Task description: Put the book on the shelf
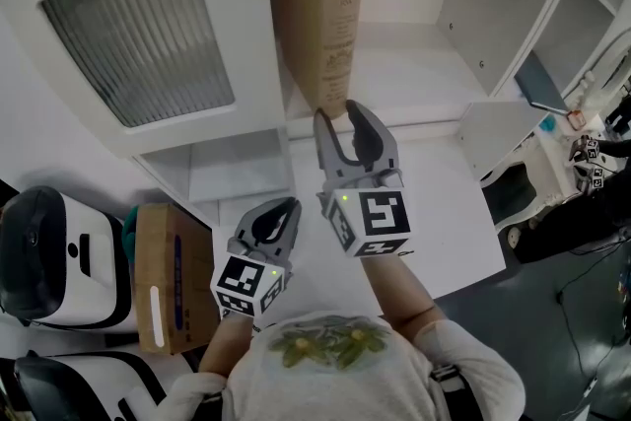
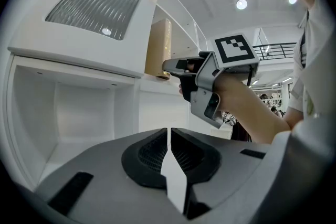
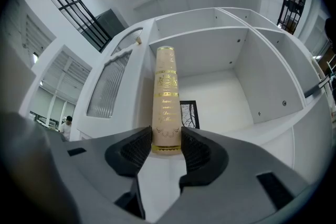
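book (image 1: 320,25) stands upright on the shelf (image 1: 424,79), long axis vertical, spine out, straight ahead of right tongs (image 1: 337,111), which look pinched on the spine's foot; left tongs (image 1: 284,207) pressed together, empty, farther back

Book (image 1: 325,25): lower spine end covered by right claw (image 1: 338,111) in head view; lower flanks hidden by its jaw pads in right gripper view. Gold spine lettering (image 3: 167,105) too small to read. Dark frame (image 3: 191,114) half hidden behind book. Ribbed-glass door (image 1: 138,25) cut off by top edge. Cardboard box (image 1: 173,276): right edge behind left claw (image 1: 286,208).
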A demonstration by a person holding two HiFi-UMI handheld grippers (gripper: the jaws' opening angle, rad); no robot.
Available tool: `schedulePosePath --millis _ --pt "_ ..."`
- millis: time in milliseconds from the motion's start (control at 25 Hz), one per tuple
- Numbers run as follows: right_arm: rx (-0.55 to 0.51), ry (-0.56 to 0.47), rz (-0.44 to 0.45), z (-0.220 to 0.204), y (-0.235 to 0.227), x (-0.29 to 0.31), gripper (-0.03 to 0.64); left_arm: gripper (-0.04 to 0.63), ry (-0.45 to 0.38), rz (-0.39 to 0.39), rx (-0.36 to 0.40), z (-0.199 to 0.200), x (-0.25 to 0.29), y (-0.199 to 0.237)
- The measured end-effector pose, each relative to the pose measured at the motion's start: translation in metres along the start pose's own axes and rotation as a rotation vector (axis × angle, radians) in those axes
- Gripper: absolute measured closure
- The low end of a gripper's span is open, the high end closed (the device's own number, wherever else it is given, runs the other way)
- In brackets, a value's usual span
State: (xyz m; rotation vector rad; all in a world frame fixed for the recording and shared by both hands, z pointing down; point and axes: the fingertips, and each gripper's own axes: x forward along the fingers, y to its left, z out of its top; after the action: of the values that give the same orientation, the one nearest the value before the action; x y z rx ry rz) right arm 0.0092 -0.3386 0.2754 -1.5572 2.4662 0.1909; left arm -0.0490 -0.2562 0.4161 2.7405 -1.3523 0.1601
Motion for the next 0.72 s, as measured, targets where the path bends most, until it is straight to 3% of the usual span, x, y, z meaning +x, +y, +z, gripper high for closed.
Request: schedulePosePath --millis 720 --pt "0.020 0.031 0.032 -0.008 0.009 0.025 0.428 0.552 0.004 -0.007 -0.007 -0.001 0.002 0.001"
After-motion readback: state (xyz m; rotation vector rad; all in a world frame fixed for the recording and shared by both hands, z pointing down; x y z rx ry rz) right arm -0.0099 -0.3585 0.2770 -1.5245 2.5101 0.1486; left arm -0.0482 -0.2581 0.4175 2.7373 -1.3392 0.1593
